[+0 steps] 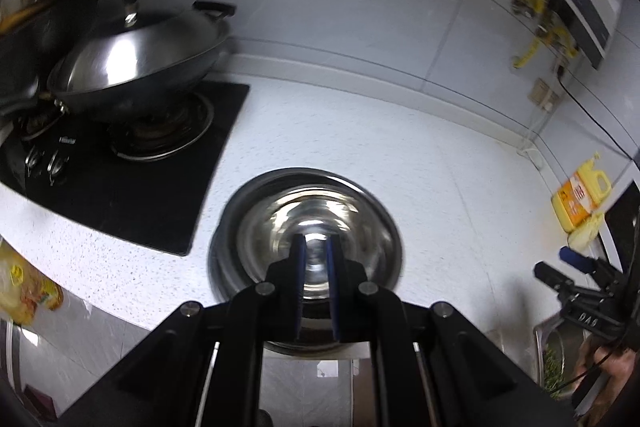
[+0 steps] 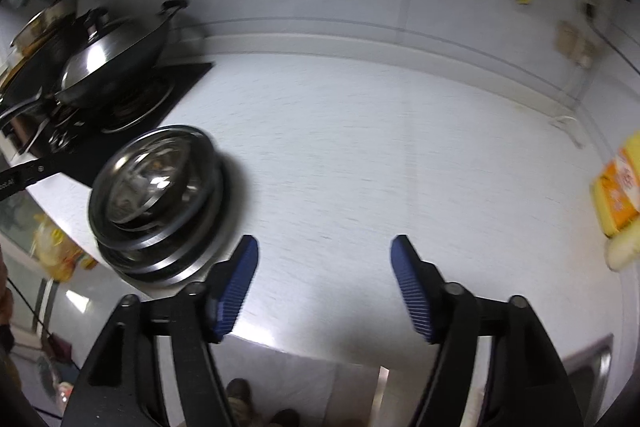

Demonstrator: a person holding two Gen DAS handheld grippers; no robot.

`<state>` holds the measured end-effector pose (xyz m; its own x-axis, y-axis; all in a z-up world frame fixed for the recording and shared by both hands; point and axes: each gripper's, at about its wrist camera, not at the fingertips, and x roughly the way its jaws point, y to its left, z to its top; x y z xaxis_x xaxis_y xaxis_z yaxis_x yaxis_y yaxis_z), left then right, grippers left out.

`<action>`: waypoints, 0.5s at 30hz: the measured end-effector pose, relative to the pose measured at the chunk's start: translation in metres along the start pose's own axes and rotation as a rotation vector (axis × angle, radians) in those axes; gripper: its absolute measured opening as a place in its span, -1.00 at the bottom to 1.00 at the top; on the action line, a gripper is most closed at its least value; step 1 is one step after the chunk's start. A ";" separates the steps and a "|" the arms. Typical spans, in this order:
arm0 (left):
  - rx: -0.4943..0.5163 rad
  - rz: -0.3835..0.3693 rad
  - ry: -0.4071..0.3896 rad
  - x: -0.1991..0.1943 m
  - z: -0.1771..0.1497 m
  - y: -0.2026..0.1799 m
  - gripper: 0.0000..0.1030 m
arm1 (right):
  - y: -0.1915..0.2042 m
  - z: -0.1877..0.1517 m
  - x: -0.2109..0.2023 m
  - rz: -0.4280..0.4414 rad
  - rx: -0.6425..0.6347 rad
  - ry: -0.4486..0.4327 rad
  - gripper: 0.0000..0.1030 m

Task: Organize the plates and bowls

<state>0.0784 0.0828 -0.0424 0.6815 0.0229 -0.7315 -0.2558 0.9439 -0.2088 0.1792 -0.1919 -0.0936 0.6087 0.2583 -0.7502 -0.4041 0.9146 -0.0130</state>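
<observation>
Now the stack of steel bowls [image 1: 308,227] sits on the white speckled counter [image 1: 380,131], near its front edge and just beside the right-hand corner of the black gas stove [image 1: 120,187]. From the right wrist view the same stack [image 2: 156,199] shows several nested rims, one bowl inside another. On the stove, behind and to the left of the stack, stands a dark wok [image 1: 136,67] under a shiny steel lid. Well to the right of the stack, by the counter's far end, lies a yellow bottle [image 1: 580,195].

Over the stack hangs the left gripper [image 1: 316,247], its jaws drawn nearly together with nothing seen between them; whether they touch the bowls cannot be told. To the right of the stack the right gripper [image 2: 324,251] hangs over bare counter, its jaws standing wide apart and empty, the left blue pad [image 2: 236,287] near the stack's rim but clear of it.
</observation>
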 end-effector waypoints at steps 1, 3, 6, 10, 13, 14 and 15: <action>0.004 -0.003 -0.004 -0.003 -0.002 -0.007 -0.81 | -0.009 -0.004 -0.007 -0.015 0.010 -0.010 0.41; 0.007 -0.007 -0.016 -0.010 -0.007 -0.018 -0.81 | -0.025 -0.010 -0.018 -0.039 0.031 -0.028 0.43; 0.013 0.008 -0.027 -0.018 -0.017 -0.032 -0.81 | -0.048 -0.020 -0.033 -0.049 0.064 -0.049 0.52; 0.031 0.042 -0.030 -0.024 -0.027 -0.041 -0.81 | -0.068 -0.030 -0.045 -0.057 0.095 -0.078 0.63; 0.047 0.050 -0.032 -0.029 -0.031 -0.048 -0.81 | -0.079 -0.036 -0.051 -0.060 0.120 -0.092 0.70; 0.055 0.048 -0.036 -0.030 -0.031 -0.050 -0.81 | -0.082 -0.038 -0.053 -0.065 0.129 -0.094 0.74; 0.074 0.038 -0.056 -0.033 -0.032 -0.053 -0.81 | -0.086 -0.042 -0.056 -0.068 0.135 -0.097 0.74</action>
<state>0.0473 0.0212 -0.0280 0.7097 0.0754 -0.7004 -0.2321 0.9638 -0.1315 0.1515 -0.2982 -0.0779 0.6970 0.2169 -0.6835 -0.2680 0.9629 0.0323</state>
